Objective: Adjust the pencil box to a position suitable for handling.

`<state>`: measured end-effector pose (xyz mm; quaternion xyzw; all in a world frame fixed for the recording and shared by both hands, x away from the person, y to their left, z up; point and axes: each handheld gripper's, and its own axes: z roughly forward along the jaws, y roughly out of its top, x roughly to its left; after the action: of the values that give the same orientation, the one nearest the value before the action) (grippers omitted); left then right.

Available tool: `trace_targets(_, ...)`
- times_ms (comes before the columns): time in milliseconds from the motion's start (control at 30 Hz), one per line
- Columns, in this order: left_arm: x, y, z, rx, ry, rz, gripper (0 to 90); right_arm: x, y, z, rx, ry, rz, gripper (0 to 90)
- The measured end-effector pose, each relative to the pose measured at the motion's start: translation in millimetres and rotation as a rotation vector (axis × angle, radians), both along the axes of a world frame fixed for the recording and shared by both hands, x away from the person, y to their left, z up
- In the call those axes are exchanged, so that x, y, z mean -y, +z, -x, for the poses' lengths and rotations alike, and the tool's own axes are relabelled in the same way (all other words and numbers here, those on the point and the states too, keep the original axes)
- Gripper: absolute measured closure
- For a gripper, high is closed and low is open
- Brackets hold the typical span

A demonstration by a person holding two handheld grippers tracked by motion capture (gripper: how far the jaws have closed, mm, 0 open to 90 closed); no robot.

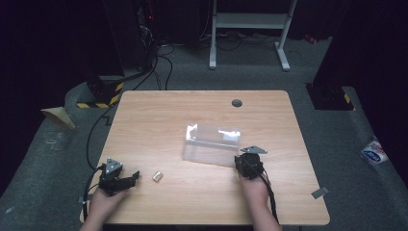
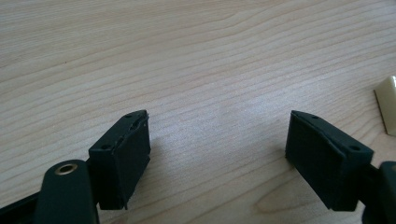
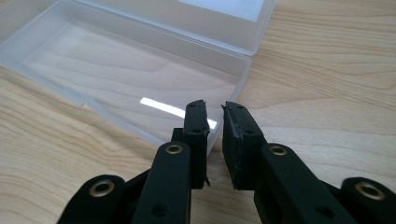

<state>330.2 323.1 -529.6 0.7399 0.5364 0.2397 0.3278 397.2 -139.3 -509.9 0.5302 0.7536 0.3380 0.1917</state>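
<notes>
1. Right claw [image 1: 244,161] sits at the lower right of the high view, its jaws pinched on the near corner wall of the clear plastic box [image 1: 211,144]; in the right gripper view [image 3: 214,128] the thin wall stands in the narrow gap between the two black pads, one pad inside the box and one outside.
2. Left claw [image 1: 132,177] rests at the lower left of the high view, jaws spread wide with bare wood between them [image 2: 217,149].
3. Just right of the left claw lies a small cream-coloured block [image 1: 157,176], apart from it; its edge shows at the right border of the left gripper view [image 2: 387,105].
4. Open, the box lies at the centre of the high view, its lid [image 1: 216,133] folded back toward the far side; a white label shows on the lid.
5. Light wood-grain tabletop [image 1: 159,115] carries all of this, with a round cable hole [image 1: 236,103] near its far edge.
6. Around it, grey carpeted floor [image 1: 332,139], a white frame stand [image 1: 250,21] at the top, black cables [image 1: 161,57] at upper left, and yellow-black striped tape [image 1: 103,98] at left; the room is dark.
</notes>
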Motion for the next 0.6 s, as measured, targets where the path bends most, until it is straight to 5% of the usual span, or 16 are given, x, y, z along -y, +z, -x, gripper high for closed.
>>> trace_targets(600, 0.0, 0.0, 0.0, 0.000, 0.000, 0.000, 22.2, -12.2, 0.1, 11.3, 0.020, 0.050, 0.047, 79.7)
